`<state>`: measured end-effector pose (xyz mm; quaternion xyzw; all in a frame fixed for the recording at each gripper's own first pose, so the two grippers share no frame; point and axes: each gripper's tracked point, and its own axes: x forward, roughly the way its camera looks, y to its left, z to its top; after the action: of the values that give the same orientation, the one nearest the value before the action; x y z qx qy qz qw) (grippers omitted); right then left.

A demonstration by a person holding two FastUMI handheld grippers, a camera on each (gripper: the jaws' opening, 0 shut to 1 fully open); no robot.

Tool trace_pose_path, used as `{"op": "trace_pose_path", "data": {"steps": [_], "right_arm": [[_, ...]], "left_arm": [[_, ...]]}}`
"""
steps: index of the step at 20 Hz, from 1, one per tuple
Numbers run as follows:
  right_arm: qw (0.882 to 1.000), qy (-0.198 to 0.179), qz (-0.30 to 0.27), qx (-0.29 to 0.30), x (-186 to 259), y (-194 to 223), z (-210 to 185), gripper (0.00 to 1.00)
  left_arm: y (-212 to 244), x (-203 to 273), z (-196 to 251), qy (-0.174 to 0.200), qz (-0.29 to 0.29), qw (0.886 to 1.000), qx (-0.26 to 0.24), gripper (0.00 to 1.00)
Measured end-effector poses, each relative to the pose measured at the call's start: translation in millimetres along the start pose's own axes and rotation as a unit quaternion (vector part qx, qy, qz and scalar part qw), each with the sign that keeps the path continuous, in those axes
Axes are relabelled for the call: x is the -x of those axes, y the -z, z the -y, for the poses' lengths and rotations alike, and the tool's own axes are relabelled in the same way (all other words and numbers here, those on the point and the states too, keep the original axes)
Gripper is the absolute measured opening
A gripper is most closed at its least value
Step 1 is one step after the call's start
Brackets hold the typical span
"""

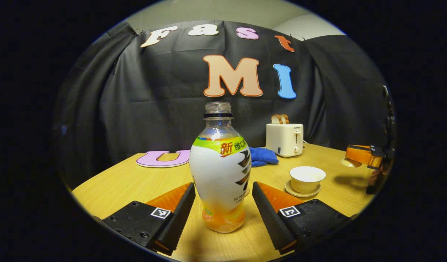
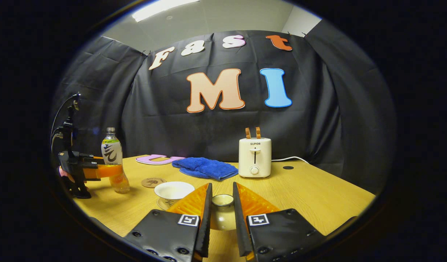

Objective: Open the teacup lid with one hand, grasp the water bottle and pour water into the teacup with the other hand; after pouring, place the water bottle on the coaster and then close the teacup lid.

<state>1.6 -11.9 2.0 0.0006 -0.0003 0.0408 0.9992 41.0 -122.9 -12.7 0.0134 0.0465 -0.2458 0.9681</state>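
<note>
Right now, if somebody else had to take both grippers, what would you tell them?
Left gripper: open, fingers either side of the water bottle, not yet squeezing it.
Right gripper: shut on the teacup lid, held off the cup.
Teacup sits open on its saucer; coaster lies bare on the table behind it.
Done: lid off.
Left: grip the bottle, pour into the cup, set the bottle on the coaster, put the lid back.

Left hand-held gripper (image 1: 223, 203) spread wide; right hand-held gripper (image 2: 222, 203) clamped.
</note>
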Motion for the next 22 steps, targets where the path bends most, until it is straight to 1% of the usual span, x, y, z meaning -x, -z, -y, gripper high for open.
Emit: {"op": "trace_pose_path", "data": {"steps": [2, 6, 7, 8, 10, 11, 13, 15, 16, 18, 19, 20, 21, 22], "right_arm": [[1.0, -0.001, 0.0, 0.0, -0.4, 0.0, 0.1, 0.34], [1.0, -0.001, 0.0, 0.0, -0.5, 0.1, -0.2, 0.34], [1.0, -0.004, 0.0, 0.0, -0.2, 0.6, -1.2, 0.34], [1.0, -0.007, 0.0, 0.0, 0.0, 0.3, -2.3, 0.34], [1.0, -0.009, 0.0, -0.001, 0.6, 0.0, -1.1, 0.35], [1.0, -0.008, 0.0, -0.001, 2.6, -0.9, 0.1, 0.34], [1.0, 0.002, 0.0, 0.0, 3.6, -1.6, 7.3, 0.34], [1.0, 0.014, -0.001, 0.0, 3.6, -1.9, 16.1, 0.35], [1.0, 0.017, -0.001, 0.0, 3.3, -2.1, 19.1, 0.34], [1.0, 0.022, -0.002, 0.0, 1.2, -0.8, 23.9, 0.34], [1.0, 0.026, -0.002, 0.0, 1.1, -1.0, 26.7, 0.35], [1.0, 0.031, -0.002, 0.0, 1.5, -1.2, 29.4, 0.34], [0.999, 0.035, -0.002, 0.001, 2.1, -1.4, 31.0, 0.34], [0.999, 0.037, -0.002, 0.001, 1.7, -2.0, 32.8, 0.34]], "left_arm": [[1.5, -5.5, 0.0, -0.004, -0.006, 1.0, -0.004, 0.92], [3.9, -15.4, -0.2, -0.008, -0.023, 1.0, -0.011, 0.86], [6.2, -18.2, 1.8, -0.006, -0.028, 0.999, -0.015, 0.81], [8.0, -21.2, 2.9, -0.005, -0.035, 0.999, -0.019, 0.79], [11.0, -20.3, -0.4, -0.016, -0.046, 0.998, -0.027, 0.74], [9.0, -20.5, -0.5, -0.019, -0.042, 0.998, -0.032, 0.68], [10.7, -21.6, 4.0, -0.02, -0.046, 0.997, -0.052, 0.65], [8.3, -24.9, 12.2, -0.022, -0.052, 0.995, -0.086, 0.6], [4.4, -25.3, 13.1, -0.024, -0.054, 0.992, -0.11, 0.6], [-6.9, -27.2, 16.7, -0.036, -0.051, 0.984, -0.167, 0.57], [-14.0, -27.1, 17.9, -0.043, -0.048, 0.978, -0.198, 0.57], [-20.8, -27.1, 22.1, -0.047, -0.042, 0.971, -0.231, 0.57], [-28.6, -28.1, 25.9, -0.051, -0.035, 0.962, -0.267, 0.58], [-34.2, -29.6, 28.7, -0.055, -0.032, 0.95, -0.307, 0.57]]}}
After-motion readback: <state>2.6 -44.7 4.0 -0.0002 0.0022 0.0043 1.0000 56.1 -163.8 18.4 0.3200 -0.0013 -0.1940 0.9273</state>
